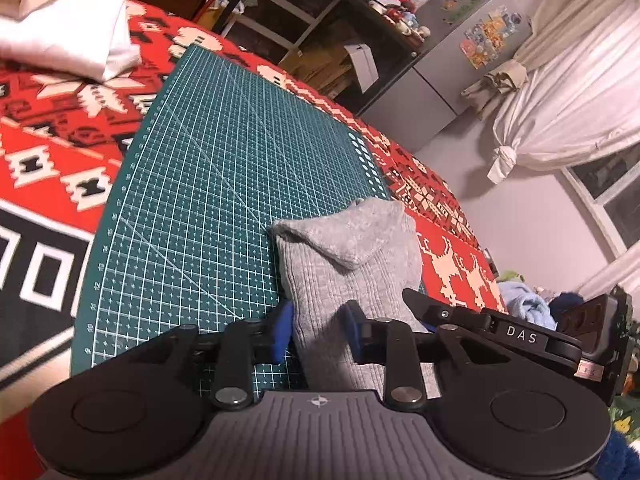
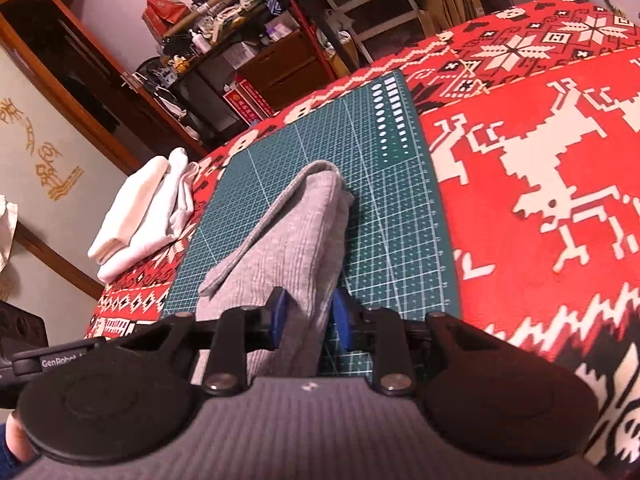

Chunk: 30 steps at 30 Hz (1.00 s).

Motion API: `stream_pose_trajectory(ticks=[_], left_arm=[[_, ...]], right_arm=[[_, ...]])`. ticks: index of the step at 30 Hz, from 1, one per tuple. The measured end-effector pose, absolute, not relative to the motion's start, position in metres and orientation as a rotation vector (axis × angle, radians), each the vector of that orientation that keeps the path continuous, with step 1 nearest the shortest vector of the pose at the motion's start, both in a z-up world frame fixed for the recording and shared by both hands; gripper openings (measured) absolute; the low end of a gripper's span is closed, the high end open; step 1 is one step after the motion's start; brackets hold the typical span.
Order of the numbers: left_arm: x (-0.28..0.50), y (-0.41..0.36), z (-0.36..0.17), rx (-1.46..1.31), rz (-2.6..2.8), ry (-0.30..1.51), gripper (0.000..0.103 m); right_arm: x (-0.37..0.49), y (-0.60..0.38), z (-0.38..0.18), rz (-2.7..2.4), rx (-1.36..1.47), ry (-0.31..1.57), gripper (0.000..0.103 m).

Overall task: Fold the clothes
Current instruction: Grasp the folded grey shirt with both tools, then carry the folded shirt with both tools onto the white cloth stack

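On the green cutting mat (image 1: 208, 184), which lies over a red patterned cloth (image 1: 60, 148) covering my desk, I see the grey ribbed garment (image 1: 352, 264) stretched away from both cameras, its far end doubled back on itself so that a thick flap sits on top. From the left wrist view, my left gripper (image 1: 320, 330) has its blue-padded fingers (image 1: 283, 330) set on either side of the near end of the grey cloth, the pads pressing into the fabric, so I read it as closed on the garment. From the right wrist view, my right gripper (image 2: 308, 320) does the same: its blue fingers (image 2: 280, 318) pinch a narrow bunch of the same grey fabric (image 2: 288, 232), which rises from the mat into the grip. That view shows the folded edge of the garment running diagonally toward the far side of the mat, with the layers stacked. A pile of folded white clothes (image 2: 144, 212) rests on the red cloth just beside the mat's left edge, apart from the grey piece. In the left view the other gripper's black body (image 1: 520, 336) sits close at the right, just beside the grey fabric. Behind the desk I see cluttered shelves (image 2: 240, 40).
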<state>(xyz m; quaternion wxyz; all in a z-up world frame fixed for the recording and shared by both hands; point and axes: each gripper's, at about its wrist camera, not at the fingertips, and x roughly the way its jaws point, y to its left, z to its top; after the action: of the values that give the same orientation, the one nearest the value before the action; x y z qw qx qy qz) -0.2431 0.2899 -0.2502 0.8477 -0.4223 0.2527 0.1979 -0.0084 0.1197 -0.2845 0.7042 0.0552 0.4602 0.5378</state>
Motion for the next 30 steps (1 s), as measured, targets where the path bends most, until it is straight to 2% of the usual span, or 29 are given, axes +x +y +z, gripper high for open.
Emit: stream_pose_trajectory(ticks=[4, 8, 14, 23, 30], left_arm=[[-0.247, 0.288, -0.246, -0.895, 0.434, 0.504, 0.014], [-0.256, 0.290, -0.228, -0.885, 0.453, 0.455, 0.013], [-0.285, 0.324, -0.171, -0.834, 0.481, 0.356, 0.013], [-0.341, 0.455, -0.075, -0.681, 0.621, 0.313, 0.013], [-0.373, 0.578, -0.068, -0.689, 0.698, 0.343, 0.013]], right_arm=[[-0.015, 0.124, -0.281, 1.206, 0.108, 0.992, 0.013], [-0.025, 0.127, -0.264, 1.231, 0.088, 0.941, 0.012], [-0.034, 0.158, -0.214, 1.324, 0.111, 0.890, 0.011], [-0.059, 0.312, -0.139, 1.475, 0.189, 0.851, 0.011], [-0.092, 0.462, -0.127, 1.509, 0.325, 0.893, 0.011]])
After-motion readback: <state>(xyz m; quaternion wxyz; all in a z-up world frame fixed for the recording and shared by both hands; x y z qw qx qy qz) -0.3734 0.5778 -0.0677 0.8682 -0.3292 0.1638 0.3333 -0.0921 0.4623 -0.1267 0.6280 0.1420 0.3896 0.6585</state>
